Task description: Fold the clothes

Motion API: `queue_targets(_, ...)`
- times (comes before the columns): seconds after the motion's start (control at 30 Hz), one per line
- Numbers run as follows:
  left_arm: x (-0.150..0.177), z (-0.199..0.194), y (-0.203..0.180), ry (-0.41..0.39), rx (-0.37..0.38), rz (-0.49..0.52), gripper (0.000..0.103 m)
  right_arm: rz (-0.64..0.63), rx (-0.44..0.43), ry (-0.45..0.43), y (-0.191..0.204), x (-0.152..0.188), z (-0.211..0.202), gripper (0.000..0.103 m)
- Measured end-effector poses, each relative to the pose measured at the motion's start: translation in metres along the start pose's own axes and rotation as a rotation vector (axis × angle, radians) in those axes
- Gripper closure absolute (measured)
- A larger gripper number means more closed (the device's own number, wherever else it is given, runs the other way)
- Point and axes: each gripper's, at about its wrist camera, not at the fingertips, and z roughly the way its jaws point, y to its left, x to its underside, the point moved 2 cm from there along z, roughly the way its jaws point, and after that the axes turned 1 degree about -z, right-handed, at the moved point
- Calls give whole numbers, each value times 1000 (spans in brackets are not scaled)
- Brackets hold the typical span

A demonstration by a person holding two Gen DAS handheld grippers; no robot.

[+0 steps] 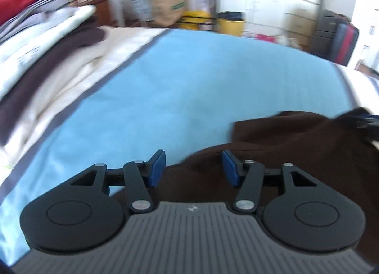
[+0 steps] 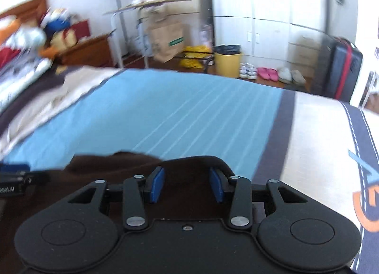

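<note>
A dark brown garment (image 1: 296, 146) lies bunched on the light blue bedspread (image 1: 177, 79), at the near edge of the bed. My left gripper (image 1: 193, 167) hovers over its left part with jaws wide apart and nothing between the blue pads (image 1: 156, 167). In the right wrist view the same brown garment (image 2: 113, 169) fills the lower left, and my right gripper (image 2: 187, 185) stands open just above it, pads (image 2: 157, 185) apart and empty. The other gripper (image 2: 14, 179) shows at the left edge of that view. Both views are motion-blurred.
Folded cream and dark fabrics (image 1: 54, 67) and a pile of clothes (image 1: 26, 6) lie on the bed's left. Past the bed stand a yellow bin (image 2: 228, 63), a paper bag (image 2: 167, 39), shoes (image 2: 267, 73) and a dark suitcase (image 2: 343, 70). A printed sheet (image 2: 331, 155) covers the right.
</note>
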Motion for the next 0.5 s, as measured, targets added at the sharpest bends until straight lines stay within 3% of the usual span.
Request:
queue_targets(0.13, 6, 0, 13, 37, -52, 18, 49, 38, -27, 54, -12, 0, 9, 56)
queue_targets(0.27, 12, -1, 23, 63, -134, 75, 36, -27, 137, 59, -13, 2, 12, 56)
queue_targets(0.33, 14, -13, 30, 65, -113, 20, 36, -29, 176, 9, -13, -1, 0, 55)
queue_targets(0.5, 7, -25, 41, 57, -44, -32, 34, 63, 118, -46, -14, -6, -31, 54)
